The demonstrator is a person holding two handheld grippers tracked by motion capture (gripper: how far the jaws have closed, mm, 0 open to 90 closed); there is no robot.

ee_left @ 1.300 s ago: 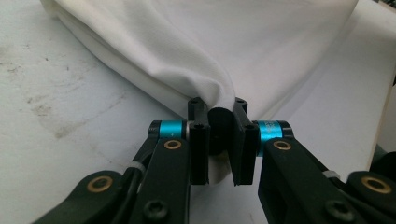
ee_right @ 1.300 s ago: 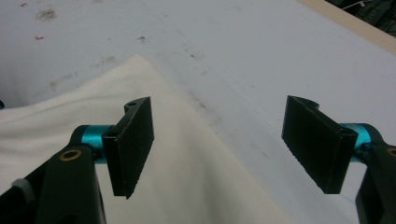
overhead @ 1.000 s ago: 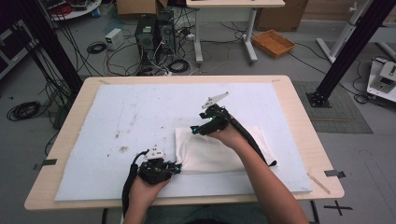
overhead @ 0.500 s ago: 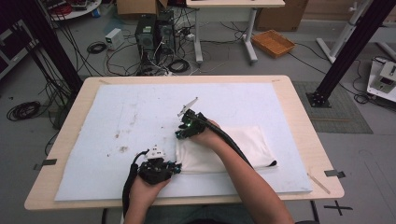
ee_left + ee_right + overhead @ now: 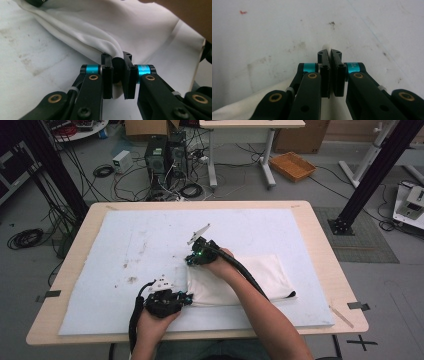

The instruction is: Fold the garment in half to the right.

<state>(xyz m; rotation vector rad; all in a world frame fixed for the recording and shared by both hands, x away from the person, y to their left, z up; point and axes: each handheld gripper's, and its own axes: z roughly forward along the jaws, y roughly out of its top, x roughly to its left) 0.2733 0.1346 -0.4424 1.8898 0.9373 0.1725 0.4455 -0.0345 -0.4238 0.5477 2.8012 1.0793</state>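
I hold the white cloth (image 5: 240,277) with both tongs. The cloth lies folded on the pale blue mat (image 5: 125,245), in the near right part of the table (image 5: 320,230).

My left gripper (image 5: 186,296) is at the near left corner of the cloth, at about 8 o'clock from its middle. In the left gripper view, its jaws are pinching a thick fold of the cloth (image 5: 110,47), which rises from the jaws toward 11 o'clock.

My right gripper (image 5: 191,259) is at the far left corner of the cloth, at about 10 o'clock from its middle. In the right gripper view, this gripper (image 5: 329,53) has its jaws pressed together on a thin edge of the cloth (image 5: 326,47), and a small white tip comes out at 12 o'clock.
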